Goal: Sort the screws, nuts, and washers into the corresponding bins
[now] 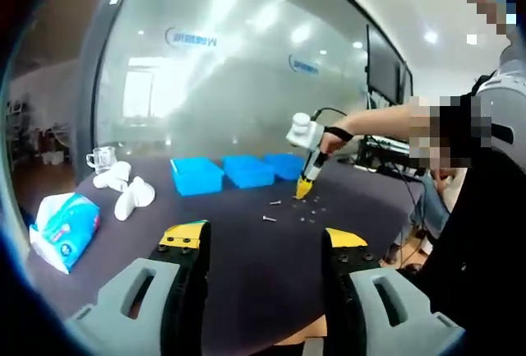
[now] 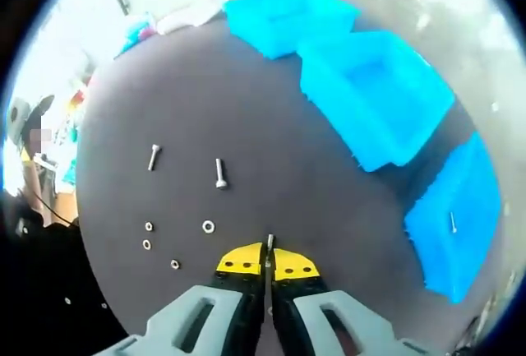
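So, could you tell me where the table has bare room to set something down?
Bare tabletop lies between the loose screws and the blue bins, and ahead of the left hand-held gripper. It is crowded by the washers near the right hand-held gripper.

blue bins [image 2: 374, 97] — dark table [image 2: 246, 101], perhaps purplish — silver screws [image 2: 220, 173].

Left gripper view: low, far back, facing across the table [image 1: 246, 249].
Right gripper view: close above, looking down.
Shared: blue bins [image 1: 246, 171] [image 2: 374, 93].

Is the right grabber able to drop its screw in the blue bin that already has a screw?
Probably yes. The right gripper is shut on a screw, and only bare table lies between it and that open-topped blue bin. Nothing blocks the way.
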A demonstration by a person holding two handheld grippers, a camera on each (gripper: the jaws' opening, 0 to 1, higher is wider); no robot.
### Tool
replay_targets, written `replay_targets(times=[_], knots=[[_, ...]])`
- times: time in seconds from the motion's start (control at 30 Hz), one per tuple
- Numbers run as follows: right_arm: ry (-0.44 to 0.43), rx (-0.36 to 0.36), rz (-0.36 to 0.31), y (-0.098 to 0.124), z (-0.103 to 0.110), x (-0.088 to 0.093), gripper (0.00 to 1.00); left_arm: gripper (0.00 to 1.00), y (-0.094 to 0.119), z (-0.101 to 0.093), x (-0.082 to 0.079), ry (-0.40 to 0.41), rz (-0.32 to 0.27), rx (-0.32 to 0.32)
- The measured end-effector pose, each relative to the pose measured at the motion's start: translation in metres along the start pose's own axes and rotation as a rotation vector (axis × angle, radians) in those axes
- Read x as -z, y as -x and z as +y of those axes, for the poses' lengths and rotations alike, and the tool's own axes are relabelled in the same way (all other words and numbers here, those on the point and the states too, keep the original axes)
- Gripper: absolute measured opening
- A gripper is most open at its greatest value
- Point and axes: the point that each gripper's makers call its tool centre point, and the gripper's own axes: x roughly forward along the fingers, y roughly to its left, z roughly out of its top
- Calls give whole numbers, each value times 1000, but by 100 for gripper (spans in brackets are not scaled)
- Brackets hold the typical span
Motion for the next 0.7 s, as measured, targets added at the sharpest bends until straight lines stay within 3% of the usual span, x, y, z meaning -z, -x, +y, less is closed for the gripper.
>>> replay_targets(times=[0.13, 0.3, 0.57, 0.7], knots=[[-7, -9, -12, 5, 3, 6, 0, 53, 0, 0, -1, 0, -2, 0], [-37, -17, -98, 17, 3, 3, 0, 53, 0, 1, -4, 7, -11, -4], [-179, 3, -392, 58, -1, 3, 0, 53, -2, -1, -8, 6, -23, 6], [-193, 49, -505, 76, -4, 13, 0, 53, -3, -1, -11, 8, -29, 8]])
